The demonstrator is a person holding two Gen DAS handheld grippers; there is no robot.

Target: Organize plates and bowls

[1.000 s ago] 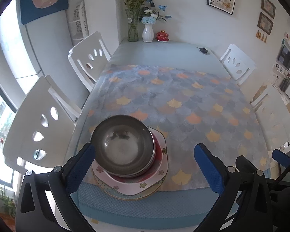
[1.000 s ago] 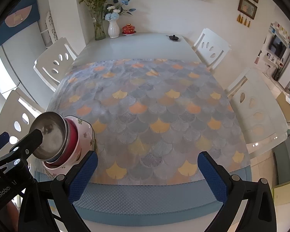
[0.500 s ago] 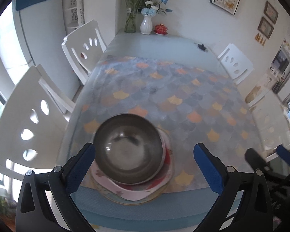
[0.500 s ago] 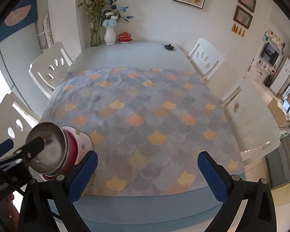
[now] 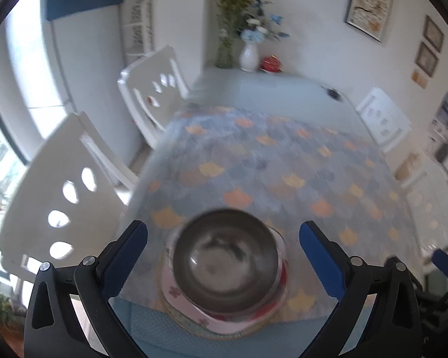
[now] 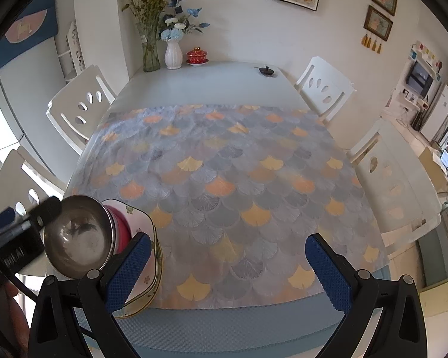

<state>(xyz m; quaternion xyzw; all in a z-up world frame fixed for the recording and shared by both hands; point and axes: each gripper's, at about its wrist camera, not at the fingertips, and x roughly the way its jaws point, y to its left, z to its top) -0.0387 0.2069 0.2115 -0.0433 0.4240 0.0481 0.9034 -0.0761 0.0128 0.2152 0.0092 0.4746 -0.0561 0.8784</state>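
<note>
A steel bowl [image 5: 225, 258] sits on top of a stack near the table's front edge, nested in a red bowl [image 6: 121, 229] on a pink floral square plate [image 5: 191, 313] and a gold-rimmed plate [image 6: 140, 304]. My left gripper [image 5: 224, 253] hovers above the stack, open, with its blue pads [image 5: 125, 256] clear of the bowl on both sides. In the right wrist view the steel bowl [image 6: 77, 238] and stack lie at the lower left. My right gripper [image 6: 228, 271] is open over the patterned cloth, to the right of the stack, holding nothing.
A scallop-patterned tablecloth [image 6: 224, 185] covers the near half of the pale table [image 6: 206, 83]. At the far end stand a glass vase [image 6: 150, 50], a white vase [image 6: 173, 53], a red lidded cup [image 6: 197, 56] and a small black object [image 6: 266, 71]. White chairs [image 6: 77, 107] line both sides.
The left gripper has shifted so the stack now sits centred between its pads, lower in the left wrist view, which is blurred. The right gripper has drawn back a little. Both stay open.
</note>
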